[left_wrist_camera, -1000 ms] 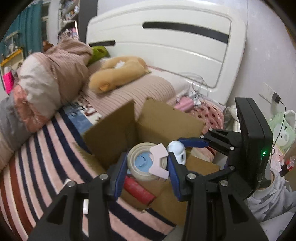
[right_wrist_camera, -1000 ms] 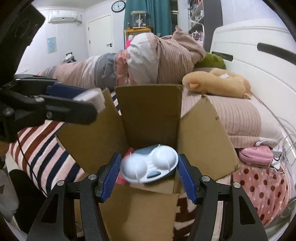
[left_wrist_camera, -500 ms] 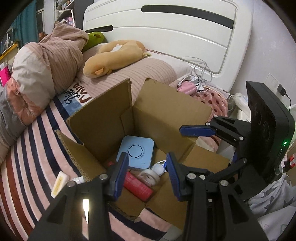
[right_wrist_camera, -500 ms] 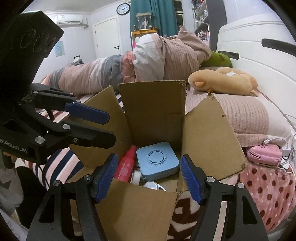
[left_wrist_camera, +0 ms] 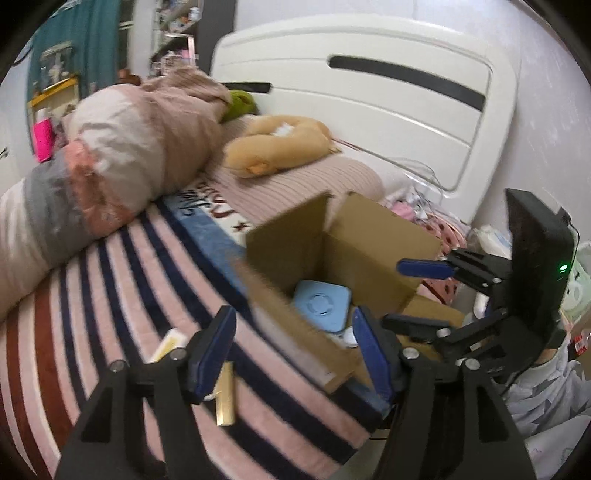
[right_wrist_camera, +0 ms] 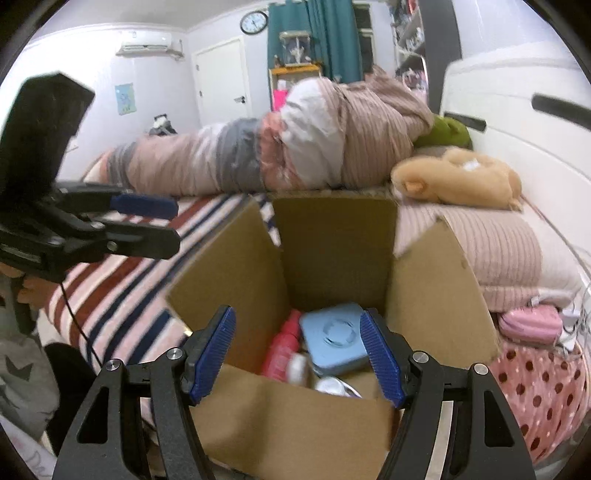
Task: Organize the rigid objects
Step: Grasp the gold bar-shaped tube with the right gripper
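A home bedroom — a bed (left_wrist_camera: 110, 295) under a striped blanket, a white headboard (left_wrist_camera: 369, 96), rolled bedding (right_wrist_camera: 295, 147), and a plush toy (right_wrist_camera: 458, 181). A wall clock (right_wrist_camera: 253, 22), air conditioner (right_wrist_camera: 147, 46), door (right_wrist_camera: 221, 81) and teal curtains (right_wrist_camera: 314, 33) line the walls.

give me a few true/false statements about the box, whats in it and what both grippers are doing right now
1. The right gripper is open and holds nothing. True.
2. The light blue square case lies on the striped blanket outside the box. False: it lies inside the cardboard box.
3. A red bottle sits in the box to the left of the blue case in the right wrist view. True.
4. The left gripper is shut on a roll of tape. False: its jaws stand apart and empty.
5. The box flaps are folded shut. False: they stand open.
6. A gold-coloured stick lies on the striped blanket outside the box, near the left gripper. True.
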